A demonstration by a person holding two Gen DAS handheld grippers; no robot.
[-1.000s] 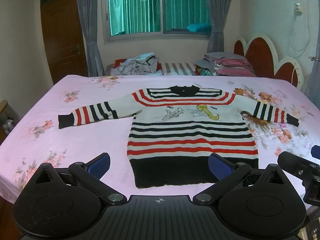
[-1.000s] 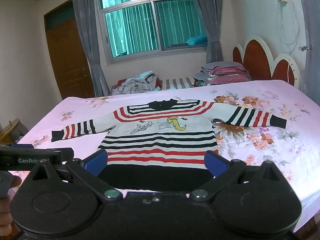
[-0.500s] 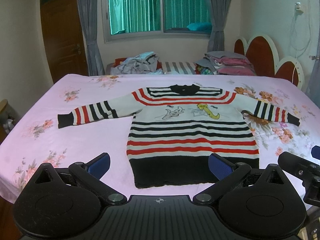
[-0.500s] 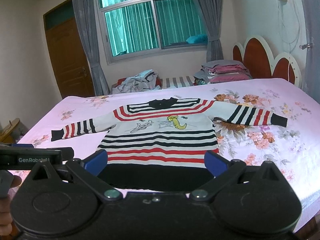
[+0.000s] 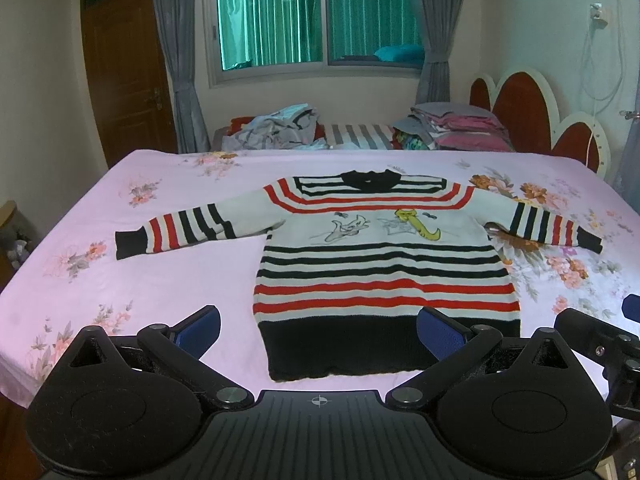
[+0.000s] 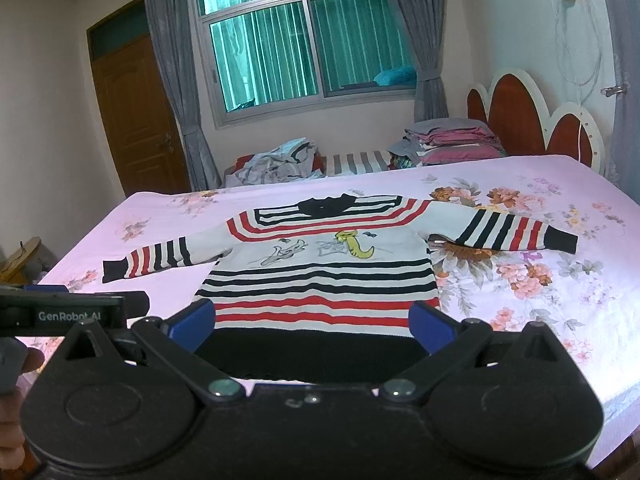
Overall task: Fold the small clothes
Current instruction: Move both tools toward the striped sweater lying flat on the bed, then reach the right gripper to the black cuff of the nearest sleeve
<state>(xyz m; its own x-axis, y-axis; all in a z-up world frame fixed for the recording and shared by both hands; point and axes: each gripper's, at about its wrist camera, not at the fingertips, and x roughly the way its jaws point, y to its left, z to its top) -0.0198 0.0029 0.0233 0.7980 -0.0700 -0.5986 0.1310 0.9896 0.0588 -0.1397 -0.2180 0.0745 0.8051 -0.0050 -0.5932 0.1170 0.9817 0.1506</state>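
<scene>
A small striped sweater, white with red and black bands and a black hem, lies flat on the pink floral bed, both sleeves spread out. My left gripper hovers open above the near bed edge, its blue pads either side of the hem's left half. My right gripper is open too, just in front of the hem, holding nothing. The left gripper's body shows at the left of the right wrist view; the right gripper's edge shows at the right of the left wrist view.
Across the bed lies a heap of loose clothes and a stack of folded clothes beside a red and white headboard. A wooden door and a curtained window fill the back wall.
Both grippers have crept slightly nearer the sweater's hem; both stay open and the sweater has not moved.
</scene>
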